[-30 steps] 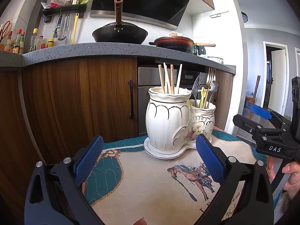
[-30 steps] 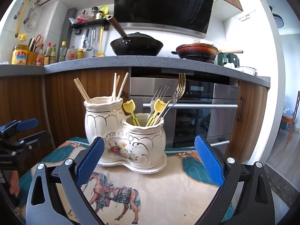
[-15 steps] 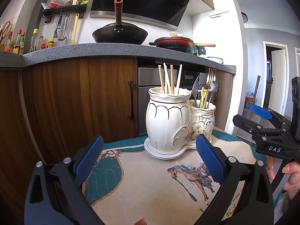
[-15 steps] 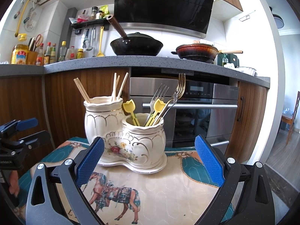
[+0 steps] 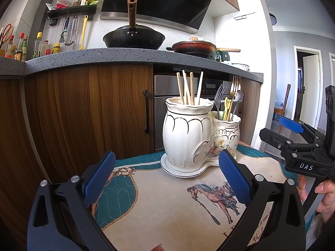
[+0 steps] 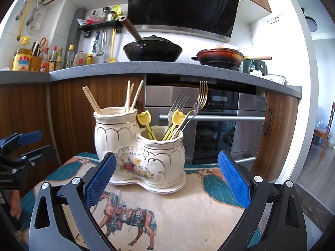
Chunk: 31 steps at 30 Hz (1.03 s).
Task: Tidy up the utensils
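Since both grippers are empty and every utensil I can see is already standing in a pot, the sorting looks finished or not yet begun; I cannot tell which. The left gripper (image 5: 167, 175) has its fingers wide apart, above the bare mat (image 5: 159, 205) and short of the holder. Next comes the taller pot (image 5: 187, 133) with the chopsticks (image 5: 189, 89) upright in it. Joined on its right is the lower pot (image 6: 162, 152), which carries the forks (image 6: 193, 108) and the yellow picks (image 6: 146, 123). Both pots share one white saucer (image 6: 167, 186). The right gripper (image 6: 167, 176) is also spread open and holds nothing, facing the lower pot.

If a piece must change pots, the next move needs a narrow pinch on one handle top and a straight lift. Room is good at the near side, where the mat is bare. Behind the holder, the cabinet and oven front (image 6: 230, 125) seem near, and the mat edge at the right drops to the floor.
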Tool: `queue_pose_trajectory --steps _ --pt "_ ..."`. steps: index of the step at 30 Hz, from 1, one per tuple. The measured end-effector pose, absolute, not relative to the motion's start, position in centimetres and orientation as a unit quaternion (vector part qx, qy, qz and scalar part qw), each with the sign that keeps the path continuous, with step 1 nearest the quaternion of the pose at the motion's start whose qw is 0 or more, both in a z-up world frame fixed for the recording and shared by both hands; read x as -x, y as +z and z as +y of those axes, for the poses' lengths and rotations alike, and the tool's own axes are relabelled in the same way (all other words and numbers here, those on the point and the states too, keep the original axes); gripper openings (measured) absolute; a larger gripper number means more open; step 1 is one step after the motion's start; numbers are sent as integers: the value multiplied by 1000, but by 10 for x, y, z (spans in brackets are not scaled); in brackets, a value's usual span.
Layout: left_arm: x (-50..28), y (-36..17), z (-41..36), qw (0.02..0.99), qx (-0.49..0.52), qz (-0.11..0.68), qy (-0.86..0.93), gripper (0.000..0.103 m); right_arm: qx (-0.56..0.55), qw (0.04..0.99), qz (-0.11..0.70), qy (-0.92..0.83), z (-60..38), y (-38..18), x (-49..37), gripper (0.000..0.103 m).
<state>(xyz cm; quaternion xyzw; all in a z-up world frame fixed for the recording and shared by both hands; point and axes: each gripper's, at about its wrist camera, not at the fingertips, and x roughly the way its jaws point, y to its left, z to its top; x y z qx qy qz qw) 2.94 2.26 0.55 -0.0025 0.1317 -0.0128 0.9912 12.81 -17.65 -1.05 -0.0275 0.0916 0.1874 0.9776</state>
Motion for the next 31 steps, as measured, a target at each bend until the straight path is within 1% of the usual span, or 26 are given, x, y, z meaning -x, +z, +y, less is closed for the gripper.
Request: queue_pose_trajectory --steps 31 --pt "-33 3 19 990 -5 140 -11 97 29 978 94 185 -177 -12 -130 98"
